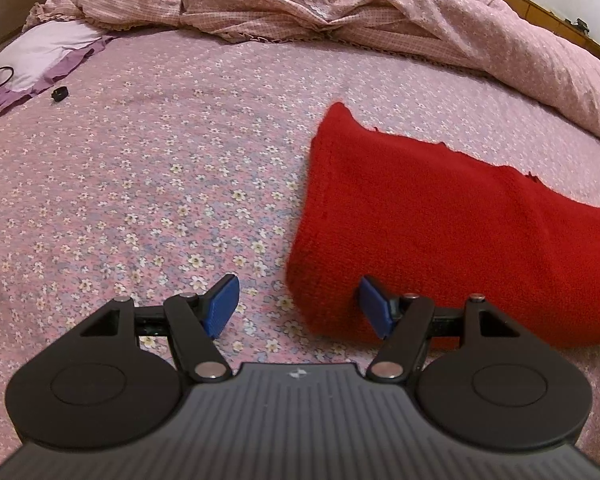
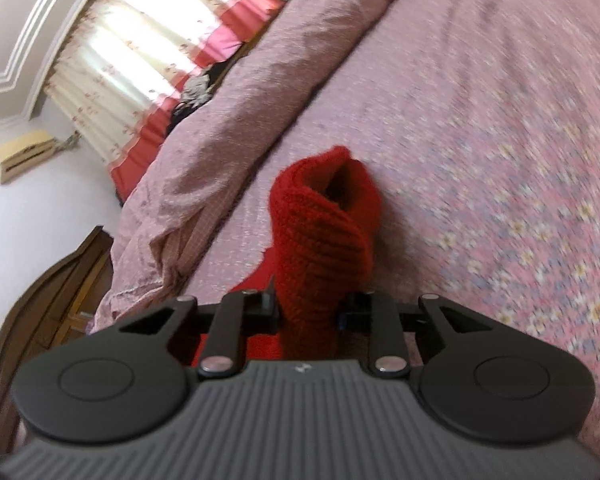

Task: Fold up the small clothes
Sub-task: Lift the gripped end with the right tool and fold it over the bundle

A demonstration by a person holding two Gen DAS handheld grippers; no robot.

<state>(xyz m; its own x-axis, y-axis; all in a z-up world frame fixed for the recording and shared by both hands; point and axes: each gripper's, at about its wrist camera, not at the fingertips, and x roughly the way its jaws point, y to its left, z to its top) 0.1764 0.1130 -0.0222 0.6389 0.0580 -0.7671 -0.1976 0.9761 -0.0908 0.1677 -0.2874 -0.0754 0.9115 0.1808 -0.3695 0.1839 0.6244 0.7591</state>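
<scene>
Closest to the right wrist camera, the right gripper point(image 2: 309, 312) is clamped on a bunched fold of the red knitted garment point(image 2: 324, 240), which rises from between its jaws above the floral bedsheet point(image 2: 500, 140). In the left wrist view, the left gripper point(image 1: 300, 306) has its blue pads point(image 1: 222, 306) spread apart with nothing clamped, the garment's near corner just beside its right pad. A crumpled pink quilt point(image 1: 340, 4) lies beyond.

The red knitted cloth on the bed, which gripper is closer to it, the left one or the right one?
Right. The right gripper is clamped on a bunched part of the red knitted cloth. The left gripper is open at the cloth's near corner, one finger against its edge, not gripping.
</scene>
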